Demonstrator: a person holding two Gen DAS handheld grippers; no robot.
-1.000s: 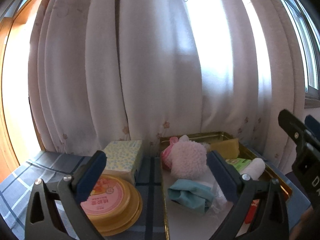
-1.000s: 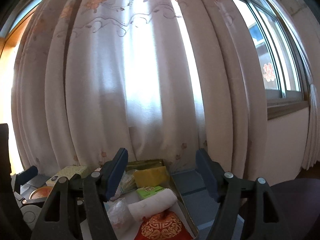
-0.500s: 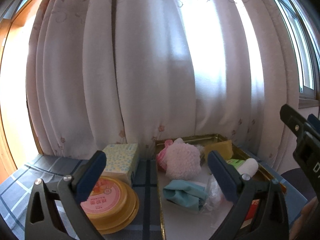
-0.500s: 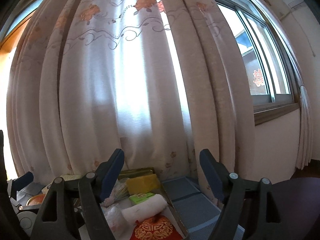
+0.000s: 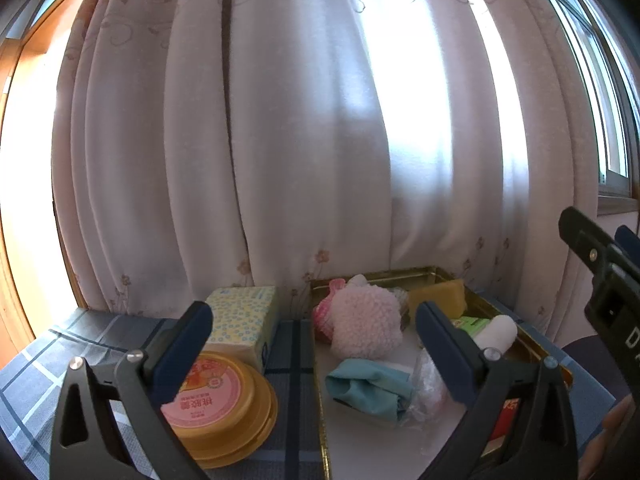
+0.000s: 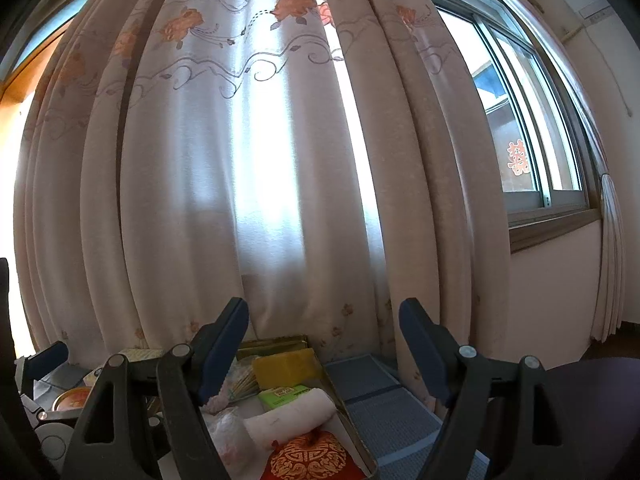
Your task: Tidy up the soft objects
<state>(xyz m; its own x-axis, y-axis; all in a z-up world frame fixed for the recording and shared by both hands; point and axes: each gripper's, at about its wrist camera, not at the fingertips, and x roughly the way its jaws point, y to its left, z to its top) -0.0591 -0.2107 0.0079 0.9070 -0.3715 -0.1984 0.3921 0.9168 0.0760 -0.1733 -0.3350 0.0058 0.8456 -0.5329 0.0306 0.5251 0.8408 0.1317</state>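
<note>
A gold tin tray (image 5: 400,274) holds a fluffy pink ball (image 5: 366,326), a teal cloth (image 5: 368,386), a yellow sponge (image 5: 438,298), a white rolled towel (image 5: 498,332), a green packet (image 5: 470,324) and a clear plastic bag (image 5: 428,380). My left gripper (image 5: 312,318) hovers open just before the tray, nothing between its fingers. My right gripper (image 6: 323,312) points level at the curtain, open and empty, above the tray's right end (image 6: 352,424). Below it lie the sponge (image 6: 288,366), the towel (image 6: 292,416) and a red embroidered pouch (image 6: 308,456).
Left of the tray, a dotted tissue pack (image 5: 244,322) and a yellow round tin with a pink lid (image 5: 216,404) sit on the blue plaid tablecloth (image 5: 60,360). A pale curtain (image 5: 320,160) hangs close behind. A window (image 6: 532,120) is at the right.
The right gripper's jaws have spread a little wider and its view has tipped up, so the tray sits lower in the picture. The left gripper has held still.
</note>
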